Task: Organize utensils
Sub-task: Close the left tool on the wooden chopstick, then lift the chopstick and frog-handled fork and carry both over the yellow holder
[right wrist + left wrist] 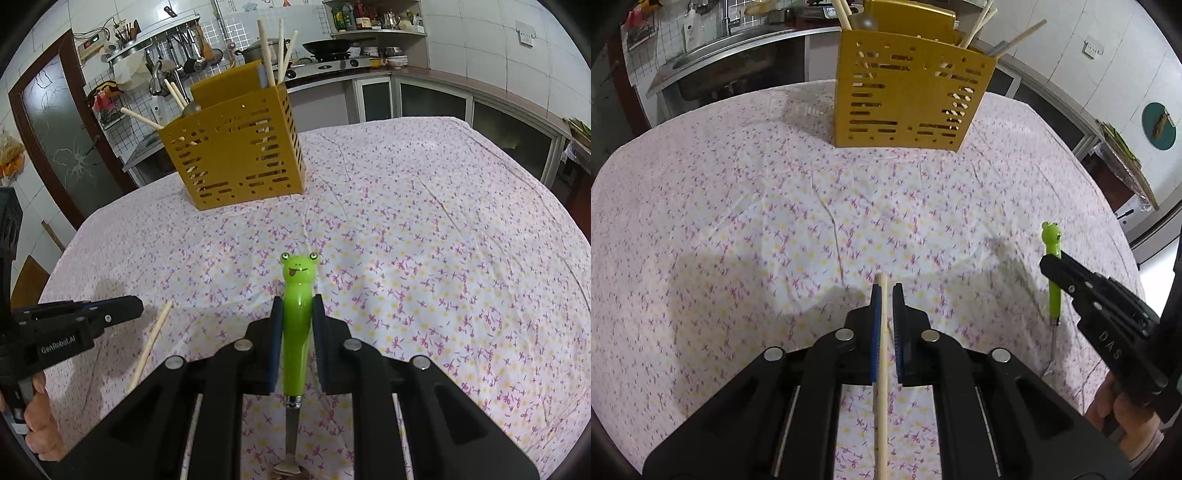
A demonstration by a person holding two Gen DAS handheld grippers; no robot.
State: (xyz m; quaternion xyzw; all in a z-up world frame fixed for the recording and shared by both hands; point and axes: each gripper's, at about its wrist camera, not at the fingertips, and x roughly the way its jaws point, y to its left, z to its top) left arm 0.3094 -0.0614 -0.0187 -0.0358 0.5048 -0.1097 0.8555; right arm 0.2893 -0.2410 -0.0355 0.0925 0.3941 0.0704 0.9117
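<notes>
Two grippers over a floral cloth (738, 221), each with a utensil between its fingers. Left gripper (887, 295): blue pads (875, 332) either side of a chopstick (882, 369); stick touching the left pad, a slim gap visible at the right pad, so whether clenched cannot be told. Chopstick running lengthwise through the jaws, tip just past the fingertips, far end out of frame below. Same chopstick (149, 345) seen from the right wrist as a slanted pale stick beside the left gripper (122, 308), lower end hidden behind the black body.

Right gripper (296, 306): closed on a frog fork (295, 332), pads pressed to both sides of the green handle. Frog head pointing forward beyond the fingertips; metal neck and tines toward the camera, partly cut off at the lower edge. From the left wrist, fork (1054, 273) at right, handle crossed by the right gripper (1052, 264).

Yellow caddy (908, 92) upright at the far side of the cloth, well apart from both grippers, slotted walls, lid raised behind. Several chopsticks (271, 51) leaning out of its top, plus a spoon (190, 109) near the left corner. Kitchen counter (369, 70) with wok and hanging tools behind.
</notes>
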